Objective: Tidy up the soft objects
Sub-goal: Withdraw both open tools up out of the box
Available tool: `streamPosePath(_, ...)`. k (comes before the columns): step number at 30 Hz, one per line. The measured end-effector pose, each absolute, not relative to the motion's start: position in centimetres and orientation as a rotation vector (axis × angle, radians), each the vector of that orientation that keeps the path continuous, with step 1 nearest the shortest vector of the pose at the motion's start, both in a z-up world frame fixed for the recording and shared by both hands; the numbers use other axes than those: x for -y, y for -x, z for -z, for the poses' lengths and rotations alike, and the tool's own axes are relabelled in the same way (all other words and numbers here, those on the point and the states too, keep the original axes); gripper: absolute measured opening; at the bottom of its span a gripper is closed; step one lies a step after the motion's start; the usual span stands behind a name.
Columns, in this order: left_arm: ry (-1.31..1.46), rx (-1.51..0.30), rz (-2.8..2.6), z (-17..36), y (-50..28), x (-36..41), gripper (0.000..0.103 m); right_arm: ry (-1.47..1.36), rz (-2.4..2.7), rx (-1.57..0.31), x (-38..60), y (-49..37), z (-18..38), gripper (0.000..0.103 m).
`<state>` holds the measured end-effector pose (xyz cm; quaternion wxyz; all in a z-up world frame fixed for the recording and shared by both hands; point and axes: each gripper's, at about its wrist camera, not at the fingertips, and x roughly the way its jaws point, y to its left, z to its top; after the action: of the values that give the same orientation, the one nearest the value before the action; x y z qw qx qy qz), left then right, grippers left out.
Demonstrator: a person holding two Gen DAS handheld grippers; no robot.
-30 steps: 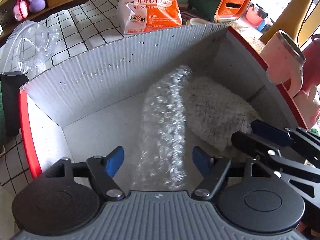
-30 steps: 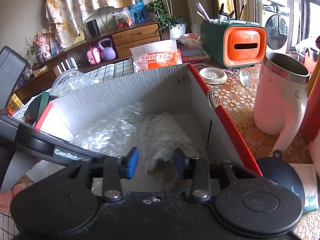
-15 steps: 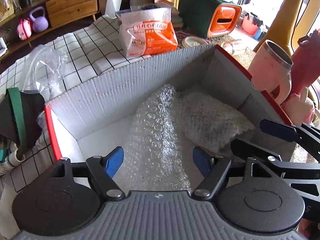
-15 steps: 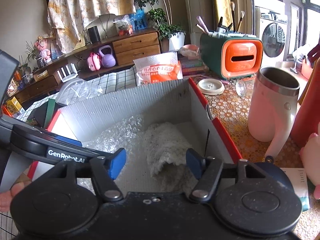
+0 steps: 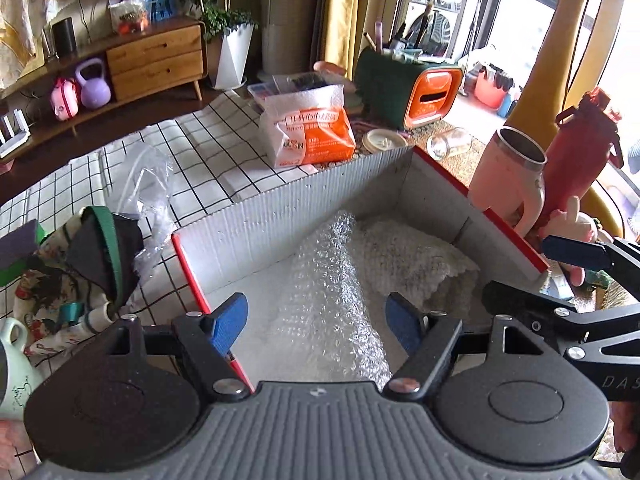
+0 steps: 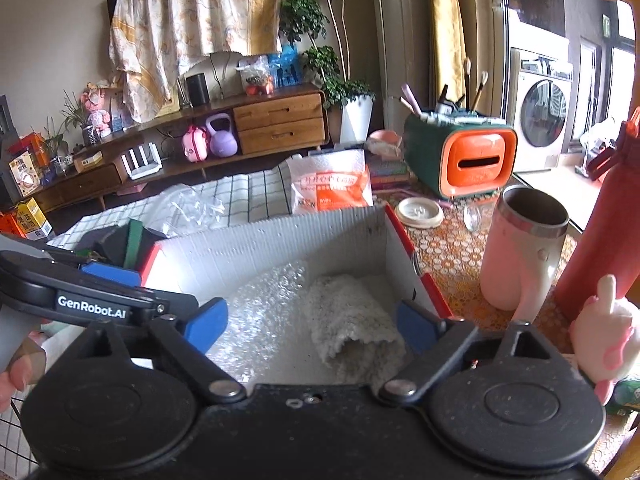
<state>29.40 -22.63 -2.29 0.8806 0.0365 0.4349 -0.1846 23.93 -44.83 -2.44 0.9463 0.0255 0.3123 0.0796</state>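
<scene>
A red-edged box with white corrugated walls [image 5: 280,208] [image 6: 272,240] holds a roll of bubble wrap [image 5: 332,280] [image 6: 260,312] on the left and a fluffy white cloth [image 5: 412,256] [image 6: 352,320] on the right. My left gripper [image 5: 316,324] hovers open above the bubble wrap, nothing between its blue pads. My right gripper [image 6: 310,326] hangs above the cloth; its jaws are opening and the pads stand clear of the cloth. The right gripper's fingers [image 5: 576,252] show at the right edge of the left wrist view.
Left of the box lie a dark pouch with a green strap [image 5: 104,252], patterned cloth and a clear plastic bag [image 5: 140,184]. Behind it stands an orange-white packet [image 5: 308,132]. To the right are a pink mug [image 6: 524,244], a red bottle [image 6: 600,220] and a pink plush toy [image 6: 604,332].
Both grippers have risen and pulled back from the box, so more of the table shows. The right gripper's jaws have spread wide and let go of the white cloth. The left jaws kept their width.
</scene>
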Motion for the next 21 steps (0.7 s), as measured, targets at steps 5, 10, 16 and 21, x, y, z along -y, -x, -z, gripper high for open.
streamPosePath(5, -0.049, -0.862, 0.397, 0.5, -27.4, 20.8, 0.082, -0.045, -0.172, -0.605, 43.9, -22.4, 1.1, 0.098)
streamPosePath(10, -0.035, -0.818, 0.391, -0.8, -25.2, 18.8, 0.082, 0.008, -0.189, -0.539, 42.2, -20.1, -0.1, 0.103)
streamPosePath(16, -0.055, -0.767, 0.377, -1.7, -22.3, 16.5, 0.085, -0.002, -0.233, -0.513, 39.9, -18.3, -1.0, 0.103)
streamPosePath(21, -0.040, -0.726, 0.371, -2.1, -19.5, 13.9, 0.088, -0.020, -0.278, -0.494, 37.8, -16.7, -1.4, 0.103)
